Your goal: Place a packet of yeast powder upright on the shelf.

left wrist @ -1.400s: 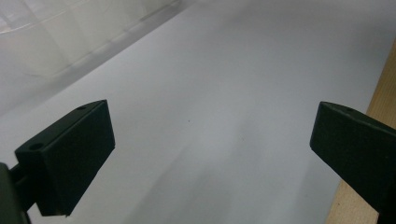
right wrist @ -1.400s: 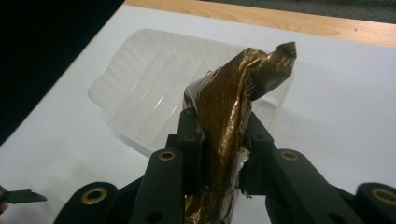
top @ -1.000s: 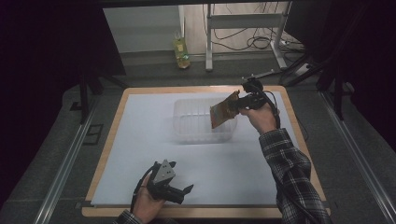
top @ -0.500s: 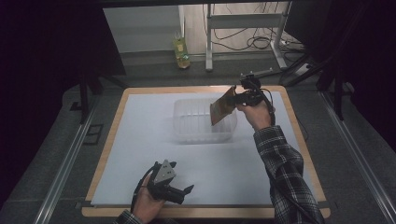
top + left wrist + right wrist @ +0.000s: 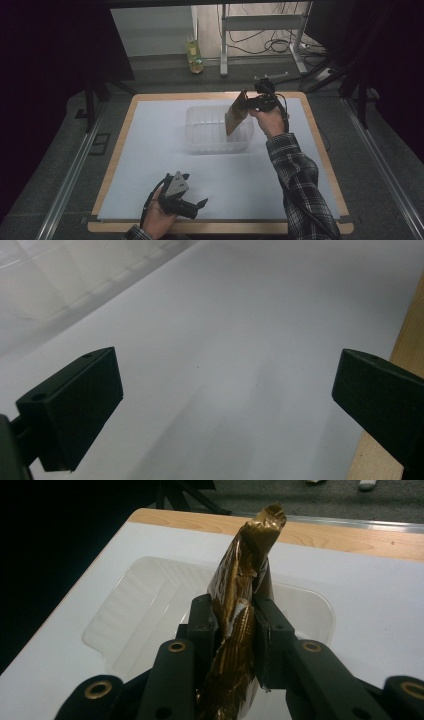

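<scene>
I hold the right gripper (image 5: 250, 104) over the far right corner of the clear plastic bin (image 5: 219, 131), jaws clamped flat against both faces of a gold foil packet (image 5: 235, 114). In the right gripper view the packet (image 5: 240, 610) stands pinched between the two black jaws, its crumpled top edge rising above them and its lower part running down between the jaw arms; gripping it across the flat faces keeps the thin foil from slipping or folding sideways. In the high view the packet hangs tilted, its lower edge over the bin's right half, apparently above the bin floor and not resting on it. I judge this position is chosen so that releasing the jaws would drop the packet inside the bin walls (image 5: 150, 610) rather than on the white mat (image 5: 150, 150). The left gripper (image 5: 192, 206) is parked well toward the near edge of the mat from the bin, resting low with jaws spread wide and nothing between them, as the left gripper view confirms (image 5: 220, 405). It is kept there to leave the bin approach unobstructed.
</scene>
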